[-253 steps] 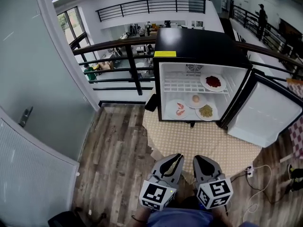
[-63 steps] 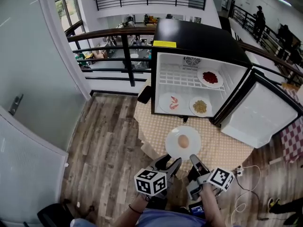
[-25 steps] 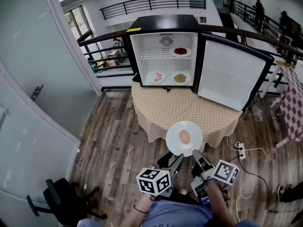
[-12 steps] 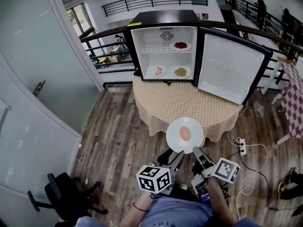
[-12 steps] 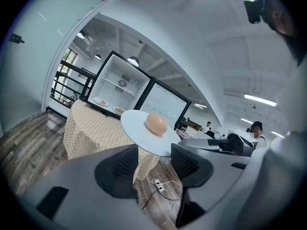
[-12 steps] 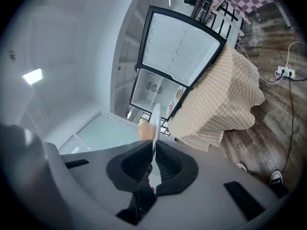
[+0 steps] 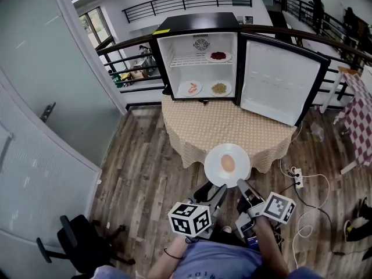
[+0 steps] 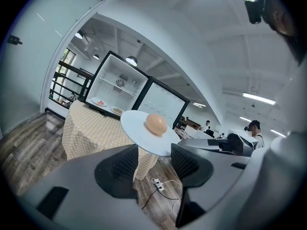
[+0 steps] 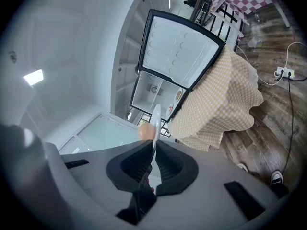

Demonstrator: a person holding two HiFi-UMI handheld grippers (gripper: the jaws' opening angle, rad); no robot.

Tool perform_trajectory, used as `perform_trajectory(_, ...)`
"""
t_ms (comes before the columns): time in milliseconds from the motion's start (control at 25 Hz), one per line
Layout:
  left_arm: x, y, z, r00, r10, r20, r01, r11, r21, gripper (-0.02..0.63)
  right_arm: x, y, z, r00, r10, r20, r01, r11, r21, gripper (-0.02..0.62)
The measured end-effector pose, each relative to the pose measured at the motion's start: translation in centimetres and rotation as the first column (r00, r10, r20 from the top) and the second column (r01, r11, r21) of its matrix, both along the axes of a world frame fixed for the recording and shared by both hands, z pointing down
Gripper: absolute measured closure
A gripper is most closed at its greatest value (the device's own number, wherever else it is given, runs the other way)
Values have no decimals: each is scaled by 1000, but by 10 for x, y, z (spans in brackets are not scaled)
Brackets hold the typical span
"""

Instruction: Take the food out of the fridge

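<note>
plate [image 7: 214, 171] now farther from fridge [image 7: 197, 25], held level.

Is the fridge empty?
No, the fridge has a plate of food on its shelf and two plates below.

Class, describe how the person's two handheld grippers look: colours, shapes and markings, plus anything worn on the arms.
Both the left gripper and right gripper have grey bodies, dark ribbed claw pads and a white cube with black square markers. A dark band circles the left wrist; the shirt is blue.
</note>
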State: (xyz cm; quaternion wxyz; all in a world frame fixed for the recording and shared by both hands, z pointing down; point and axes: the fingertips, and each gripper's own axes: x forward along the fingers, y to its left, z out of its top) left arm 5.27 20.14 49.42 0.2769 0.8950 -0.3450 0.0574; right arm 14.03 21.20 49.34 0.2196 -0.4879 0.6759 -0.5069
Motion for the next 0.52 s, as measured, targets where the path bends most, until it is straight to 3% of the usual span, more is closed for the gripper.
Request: perform_trajectory(520, -3, -11, 3, 1000, 0, 7, 0, 1000, -3, 394, -3, -9, 4, 1000, 5, 2, -5, 1000, -16, 569)
